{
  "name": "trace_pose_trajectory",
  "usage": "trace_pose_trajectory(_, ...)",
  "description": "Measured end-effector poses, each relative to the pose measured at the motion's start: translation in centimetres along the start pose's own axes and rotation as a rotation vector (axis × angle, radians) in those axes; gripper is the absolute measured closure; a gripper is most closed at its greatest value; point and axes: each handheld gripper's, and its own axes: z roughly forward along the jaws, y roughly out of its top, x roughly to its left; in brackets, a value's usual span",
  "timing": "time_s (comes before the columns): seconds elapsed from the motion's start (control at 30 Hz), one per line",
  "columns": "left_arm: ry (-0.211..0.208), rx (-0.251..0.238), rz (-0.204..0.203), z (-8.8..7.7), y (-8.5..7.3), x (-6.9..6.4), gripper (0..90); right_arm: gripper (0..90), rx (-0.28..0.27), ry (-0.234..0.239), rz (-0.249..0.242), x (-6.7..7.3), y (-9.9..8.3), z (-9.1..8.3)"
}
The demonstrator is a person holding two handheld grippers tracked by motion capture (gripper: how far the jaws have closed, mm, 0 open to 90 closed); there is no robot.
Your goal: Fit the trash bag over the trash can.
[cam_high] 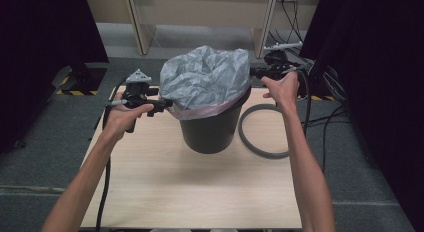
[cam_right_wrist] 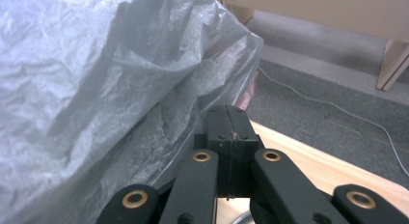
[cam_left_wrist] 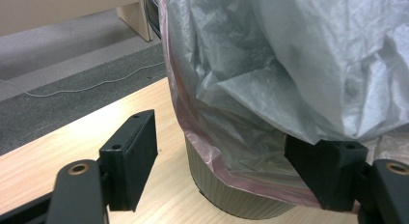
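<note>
I see one bin [cam_high: 212, 127], one bag [cam_high: 205, 79], one ring [cam_high: 260, 129] on desk [cam_high: 175, 192]. Bin mid-desk between my tongs. Left tongs [cam_left_wrist: 231, 161] open, straddling bag rim. Right tongs [cam_right_wrist: 230, 137] closed, beside bag, pinch unclear.

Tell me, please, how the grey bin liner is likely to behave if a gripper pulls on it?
The grey bin liner looks thin and crinkled, so it is probably floppy and light. Billowing loosely above the dark bin, it would likely stretch or slide off the rim rather than lift the bin.
</note>
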Motion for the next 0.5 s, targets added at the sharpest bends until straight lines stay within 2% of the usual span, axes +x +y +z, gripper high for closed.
trace_pose_trajectory(0.2, -0.003, 0.002, 0.003, 0.0, -0.1, -0.1, 26.8, 90.0, 0.03, -0.023, -0.014, -0.9, -1.0, -0.3)
trace_pose_trajectory(0.33, -0.013, 0.008, 0.006, 0.1, -0.3, -0.2, 26.8, 90.0, 0.069, 0.002, -0.006, -1.6, -2.9, -0.1)
trace_pose_trajectory(0.5, -0.019, 0.025, 0.021, 0.5, -0.6, -0.5, 26.6, 90.0, 0.112, 0.052, 0.015, -1.8, -5.4, 1.2)
